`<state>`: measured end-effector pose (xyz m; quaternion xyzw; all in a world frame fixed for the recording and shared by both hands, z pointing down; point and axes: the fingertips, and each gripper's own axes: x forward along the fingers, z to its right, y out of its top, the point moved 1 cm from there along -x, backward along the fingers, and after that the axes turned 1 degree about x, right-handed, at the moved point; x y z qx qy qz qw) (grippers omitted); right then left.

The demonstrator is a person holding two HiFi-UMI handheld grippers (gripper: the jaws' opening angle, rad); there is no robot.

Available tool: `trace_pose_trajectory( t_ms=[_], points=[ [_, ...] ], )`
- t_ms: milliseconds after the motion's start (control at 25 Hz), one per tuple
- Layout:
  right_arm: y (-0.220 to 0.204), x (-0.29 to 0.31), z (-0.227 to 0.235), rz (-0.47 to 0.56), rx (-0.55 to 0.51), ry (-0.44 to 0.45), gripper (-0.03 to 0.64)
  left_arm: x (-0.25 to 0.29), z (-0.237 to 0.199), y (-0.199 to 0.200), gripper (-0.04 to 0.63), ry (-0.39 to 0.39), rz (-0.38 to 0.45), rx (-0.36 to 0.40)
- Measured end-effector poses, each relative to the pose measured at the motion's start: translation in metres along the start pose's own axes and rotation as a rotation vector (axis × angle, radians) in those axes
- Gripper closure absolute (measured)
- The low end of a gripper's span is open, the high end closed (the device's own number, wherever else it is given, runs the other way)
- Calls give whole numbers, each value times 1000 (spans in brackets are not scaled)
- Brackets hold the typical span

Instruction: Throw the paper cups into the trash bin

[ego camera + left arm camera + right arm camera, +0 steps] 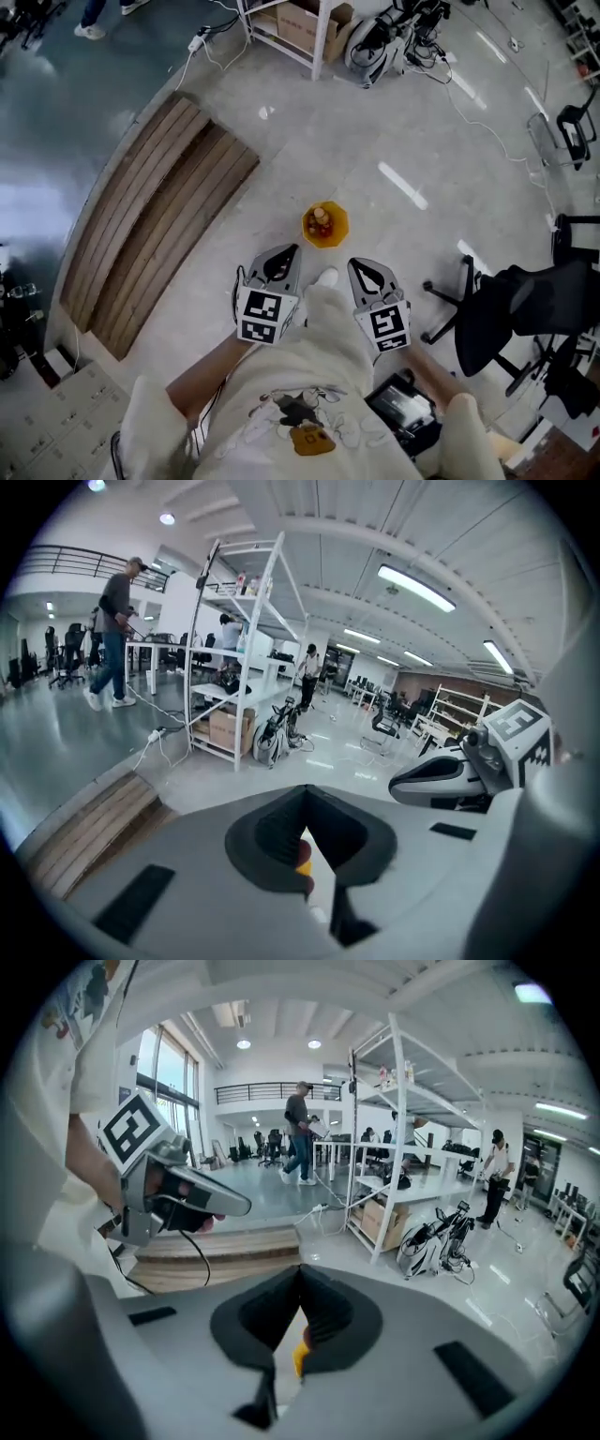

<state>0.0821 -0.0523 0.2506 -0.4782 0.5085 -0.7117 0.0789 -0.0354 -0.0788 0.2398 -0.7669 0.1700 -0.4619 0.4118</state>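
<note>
A small yellow trash bin [324, 226] stands on the grey floor just ahead of me, with pale and reddish cup-like things [321, 217] inside it. My left gripper [292, 249] hangs to the bin's near left, its jaws closed together with nothing between them. My right gripper [354, 263] hangs to the near right, also shut and empty. In the left gripper view the closed jaws [306, 790] leave a slit that shows a bit of the yellow bin [302, 859]. The right gripper [300, 1270] view shows the same yellow bin [299, 1359] below its jaws. No loose paper cup shows on the floor.
A curved wooden platform [150, 216] runs along the left. A white shelf rack with a cardboard box [302, 26] and a bag [375, 42] stand at the back, with cables across the floor. A black office chair [506, 319] stands at my right. People move about in the distance [112, 635].
</note>
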Motion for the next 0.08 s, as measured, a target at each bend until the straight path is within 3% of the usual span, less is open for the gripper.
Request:
trace_pose_trajectory(
  t_ms=[80],
  points=[
    [18,-18,-7,37,9,-17,617,-27,11,10,589,8,48,-3]
  ],
)
